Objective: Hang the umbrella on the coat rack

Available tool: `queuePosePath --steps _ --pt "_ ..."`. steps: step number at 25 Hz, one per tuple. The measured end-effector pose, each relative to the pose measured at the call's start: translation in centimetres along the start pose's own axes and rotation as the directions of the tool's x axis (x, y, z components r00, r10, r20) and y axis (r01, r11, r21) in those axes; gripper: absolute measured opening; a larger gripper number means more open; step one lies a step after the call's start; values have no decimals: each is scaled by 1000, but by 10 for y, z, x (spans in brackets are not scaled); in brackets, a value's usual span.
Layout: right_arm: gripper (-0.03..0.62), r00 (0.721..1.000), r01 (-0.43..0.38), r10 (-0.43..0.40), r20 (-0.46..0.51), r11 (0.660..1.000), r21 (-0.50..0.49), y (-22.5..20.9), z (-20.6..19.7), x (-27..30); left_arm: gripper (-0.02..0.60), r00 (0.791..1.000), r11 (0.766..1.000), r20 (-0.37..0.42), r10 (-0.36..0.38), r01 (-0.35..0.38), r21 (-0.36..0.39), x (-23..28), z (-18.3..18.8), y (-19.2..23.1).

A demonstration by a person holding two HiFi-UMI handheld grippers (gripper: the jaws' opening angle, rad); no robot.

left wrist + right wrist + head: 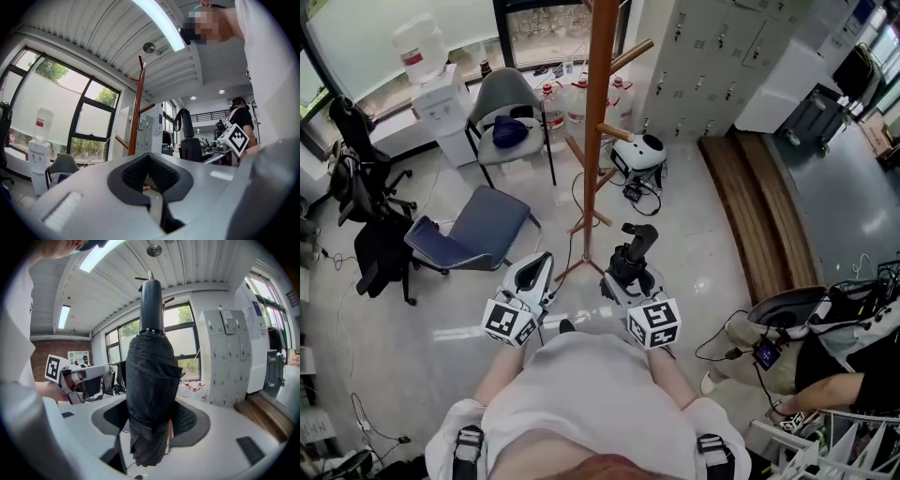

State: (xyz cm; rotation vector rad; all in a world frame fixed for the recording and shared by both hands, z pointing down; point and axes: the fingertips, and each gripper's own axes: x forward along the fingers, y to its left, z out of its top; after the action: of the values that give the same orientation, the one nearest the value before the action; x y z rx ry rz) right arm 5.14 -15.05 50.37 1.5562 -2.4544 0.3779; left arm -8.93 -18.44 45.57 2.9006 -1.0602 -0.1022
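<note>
- Before the rack [598,112], right tongs [626,279] gripped a folded black umbrella [637,242], held upright.
- Left of the rack's foot, left tongs [536,270] were pinched together, empty.

The coat rack [598,112] stands on the floor straight ahead, beyond the left tongs [540,265] and right tongs [628,274] — the umbrella [635,251] upright between the right pair's jaws. A near chair [473,230] and far chair [511,112] sit left of the rack — lockers [712,56] and bench [759,206] right.

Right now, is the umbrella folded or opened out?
Folded: the umbrella is a tight black bundle, gripped by the right gripper.
</note>
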Motion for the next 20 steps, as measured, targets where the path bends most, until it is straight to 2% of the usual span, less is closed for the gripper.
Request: queuePosePath --steps 8,13,20 --pt "262 998 70 -70 2 997 19 7 5 22 10 998 998 21 -65 65 -18 8 1 34" --pt "262 997 76 -75 -13 997 13 4 7 25 11 997 997 28 -66 67 -24 11 6 41" --pt "262 998 53 -53 -38 999 3 -4 4 36 11 999 999 26 -28 28 -20 15 10 56"
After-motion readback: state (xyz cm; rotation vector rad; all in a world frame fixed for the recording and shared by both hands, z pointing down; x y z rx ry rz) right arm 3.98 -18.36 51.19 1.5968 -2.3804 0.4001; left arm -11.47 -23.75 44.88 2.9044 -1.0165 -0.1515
